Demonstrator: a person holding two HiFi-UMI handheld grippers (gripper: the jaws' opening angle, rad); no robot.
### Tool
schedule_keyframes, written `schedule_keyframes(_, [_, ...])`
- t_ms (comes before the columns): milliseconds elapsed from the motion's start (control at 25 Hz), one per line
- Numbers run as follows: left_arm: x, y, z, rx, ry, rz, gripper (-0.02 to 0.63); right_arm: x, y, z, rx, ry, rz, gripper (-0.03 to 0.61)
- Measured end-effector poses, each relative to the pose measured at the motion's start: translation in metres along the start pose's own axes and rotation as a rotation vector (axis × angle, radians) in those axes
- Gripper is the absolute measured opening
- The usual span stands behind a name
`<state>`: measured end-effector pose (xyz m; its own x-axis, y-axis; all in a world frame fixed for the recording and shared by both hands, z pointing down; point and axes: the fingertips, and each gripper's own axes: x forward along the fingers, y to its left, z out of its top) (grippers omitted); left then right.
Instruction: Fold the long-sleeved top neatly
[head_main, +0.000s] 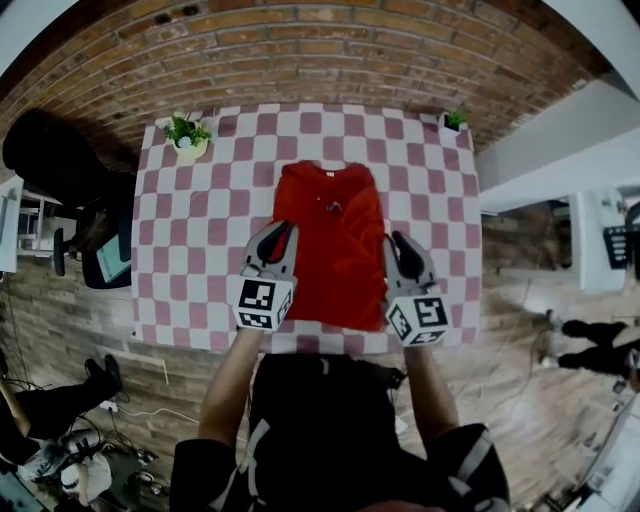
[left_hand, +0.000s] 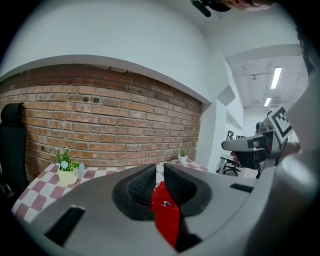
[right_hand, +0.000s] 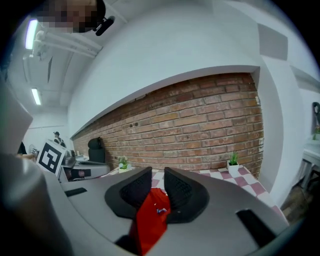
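Observation:
A red long-sleeved top (head_main: 330, 250) lies on the pink-and-white checked table (head_main: 200, 230), folded into a narrow upright strip with its collar toward the far edge. My left gripper (head_main: 285, 232) is at the strip's left side. In the left gripper view its jaws (left_hand: 160, 172) are nearly together, with a fold of the red cloth (left_hand: 166, 212) pinched low between them. At the strip's right side is my right gripper (head_main: 398, 240). The right gripper view shows it (right_hand: 158, 175) closed on red cloth (right_hand: 152, 215) that hangs down from the pads.
A small potted plant (head_main: 188, 135) stands at the table's far left corner, and another (head_main: 455, 121) at the far right corner. A brick wall runs behind the table. A black chair (head_main: 60, 160) stands to the left, with white furniture to the right.

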<state>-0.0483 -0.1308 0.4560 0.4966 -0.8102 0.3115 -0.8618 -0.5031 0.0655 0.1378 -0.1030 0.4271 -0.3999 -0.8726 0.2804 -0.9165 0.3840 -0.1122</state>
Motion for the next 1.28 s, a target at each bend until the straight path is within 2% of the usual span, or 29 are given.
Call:
schedule_keyframes(40, [0.009,0.006,-0.001,0.013,0.006,-0.021,0.045,0.011,-0.004,-0.001,0.000,0.018,0.009,0.086])
schedule_keyframes(80, [0.018,0.012,-0.004,0.029,0.020,-0.046,0.089,0.023,-0.008,-0.002,-0.002,0.040,0.021,0.108])
schedule_keyframes(120, [0.027,0.017,-0.008,0.045,0.038,-0.071,0.116,0.034,-0.010,-0.004,-0.005,0.063,0.036,0.117])
schedule_keyframes(280, [0.066,0.042,-0.024,0.133,0.110,-0.144,0.145,0.077,-0.029,-0.018,-0.044,0.152,0.097,0.131])
schedule_keyframes(480, [0.112,0.070,-0.051,0.228,0.228,-0.224,0.169,0.130,-0.051,-0.053,-0.132,0.281,0.171,0.137])
schedule_keyframes(680, [0.152,0.078,-0.098,0.368,0.381,-0.350,0.182,0.172,-0.069,-0.089,-0.294,0.442,0.237,0.141])
schedule_keyframes(840, [0.185,0.085,-0.121,0.484,0.456,-0.414,0.184,0.207,-0.082,-0.115,-0.411,0.560,0.286,0.143])
schedule_keyframes(1120, [0.235,0.106,-0.150,0.566,0.558,-0.475,0.195,0.253,-0.103,-0.153,-0.517,0.758,0.373,0.149])
schedule_keyframes(1280, [0.248,0.106,-0.171,0.606,0.638,-0.563,0.201,0.265,-0.109,-0.175,-0.578,0.859,0.450,0.153])
